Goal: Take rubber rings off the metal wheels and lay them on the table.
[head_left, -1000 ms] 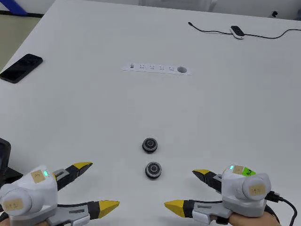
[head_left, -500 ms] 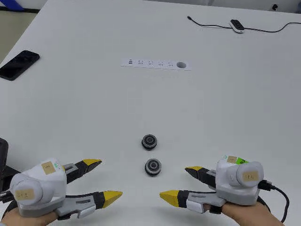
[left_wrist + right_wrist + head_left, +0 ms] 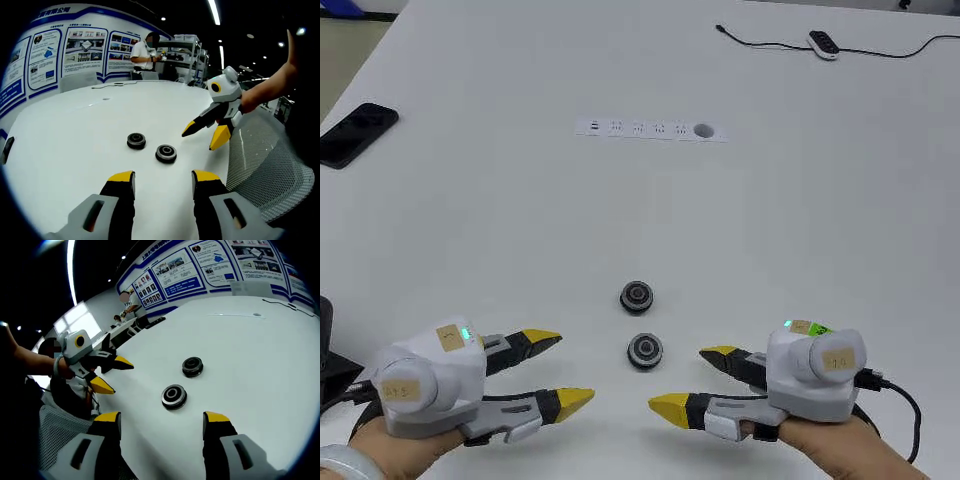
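My left tongs (image 3: 566, 368) are down at 7 o'clock over the white table (image 3: 800, 220), jaws spread wide with nothing in them. Between both tongs, around 6 o'clock, the near wheel (image 3: 645, 349) and the far wheel (image 3: 637, 296) lie flat, close together but not touching, each looking like it's got its dark rubber ring on. My right tongs (image 3: 688, 378) at 5 o'clock gape just as wide and empty, tips pointing toward 9 o'clock.

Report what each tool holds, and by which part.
Nothing is held. The left tool and right tool are open and empty; the near wheel and far wheel lie on the table.
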### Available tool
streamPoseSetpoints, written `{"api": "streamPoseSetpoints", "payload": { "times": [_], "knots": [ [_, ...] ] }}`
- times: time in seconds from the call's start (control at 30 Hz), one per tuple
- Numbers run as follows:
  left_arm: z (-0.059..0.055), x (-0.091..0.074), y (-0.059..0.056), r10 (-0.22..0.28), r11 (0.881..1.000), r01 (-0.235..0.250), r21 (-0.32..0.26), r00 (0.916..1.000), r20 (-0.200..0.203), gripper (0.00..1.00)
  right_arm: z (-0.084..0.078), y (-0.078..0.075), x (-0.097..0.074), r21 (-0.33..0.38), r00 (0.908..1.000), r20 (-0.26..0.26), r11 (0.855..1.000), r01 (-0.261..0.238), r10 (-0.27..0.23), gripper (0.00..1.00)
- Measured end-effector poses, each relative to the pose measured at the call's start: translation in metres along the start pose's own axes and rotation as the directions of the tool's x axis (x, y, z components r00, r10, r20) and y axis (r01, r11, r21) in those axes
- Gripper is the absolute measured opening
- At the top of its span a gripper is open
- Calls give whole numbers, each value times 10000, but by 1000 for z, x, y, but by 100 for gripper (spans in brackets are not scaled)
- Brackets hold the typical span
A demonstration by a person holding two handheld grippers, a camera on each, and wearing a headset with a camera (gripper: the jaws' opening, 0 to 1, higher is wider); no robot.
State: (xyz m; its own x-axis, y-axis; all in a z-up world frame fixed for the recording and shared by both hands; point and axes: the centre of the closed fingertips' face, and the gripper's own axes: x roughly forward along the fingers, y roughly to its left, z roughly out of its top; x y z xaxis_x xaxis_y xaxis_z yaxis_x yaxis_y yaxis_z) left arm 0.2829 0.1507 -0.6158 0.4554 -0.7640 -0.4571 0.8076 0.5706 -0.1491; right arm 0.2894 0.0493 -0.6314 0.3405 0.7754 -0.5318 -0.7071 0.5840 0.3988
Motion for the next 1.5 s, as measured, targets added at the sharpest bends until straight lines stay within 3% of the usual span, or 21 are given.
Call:
{"api": "streamPoseSetpoints", "payload": {
  "times": [0.33, 0.67, 1.0, 1.17, 1.5],
  "knots": [
    [6, 16, -7, -407, 9982, 423, 430, 9985, -357, 33, 2, 3, 4, 323, 9998, 73, 9993, -195, 192, 66],
    [13, 29, -7, -525, 9961, 561, 681, 9972, -536, 31, 5, 5, 10, 403, 9994, 148, 9987, -309, 303, 66],
    [14, 42, -7, -648, 9922, 743, 998, 9933, -952, 22, 9, 4, 16, 619, 9986, 230, 9969, -482, 469, 63],
    [15, 50, -7, -712, 9890, 849, 1213, 9910, -1137, 23, 8, 3, 17, 651, 9985, 228, 9966, -507, 494, 64],
    [17, 65, -7, -889, 9785, 1152, 1714, 9841, -1538, 17, 11, 2, 18, 1314, 9970, 479, 9891, -666, 608, 61]
  ]
}}
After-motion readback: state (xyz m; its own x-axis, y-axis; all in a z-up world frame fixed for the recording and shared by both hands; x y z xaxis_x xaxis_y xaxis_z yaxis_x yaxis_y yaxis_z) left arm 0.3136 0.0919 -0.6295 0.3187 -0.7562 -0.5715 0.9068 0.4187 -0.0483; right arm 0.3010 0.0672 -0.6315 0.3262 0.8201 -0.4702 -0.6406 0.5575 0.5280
